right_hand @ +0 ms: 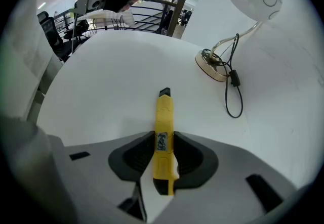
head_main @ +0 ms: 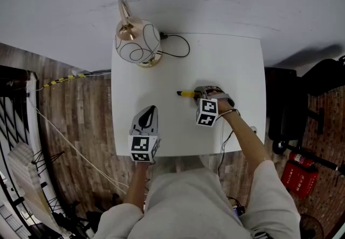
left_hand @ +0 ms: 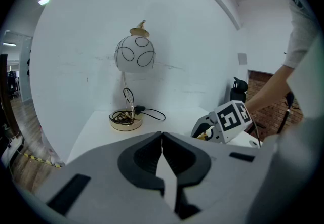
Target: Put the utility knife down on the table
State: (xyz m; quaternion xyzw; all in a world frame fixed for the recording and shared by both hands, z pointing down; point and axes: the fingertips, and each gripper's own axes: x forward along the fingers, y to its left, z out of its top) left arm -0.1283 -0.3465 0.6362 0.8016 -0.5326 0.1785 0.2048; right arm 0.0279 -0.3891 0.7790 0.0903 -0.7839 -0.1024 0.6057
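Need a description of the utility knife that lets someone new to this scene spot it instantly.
Start at the square white table, with a globe lamp at its far left corner. Near mid-table, the right gripper clamps the utility knife. It is the only bright yellow thing there: a slim bar with a black tip.

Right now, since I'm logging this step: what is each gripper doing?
Left gripper: closed, nothing between its jaws.
Right gripper: closed on the yellow utility knife.
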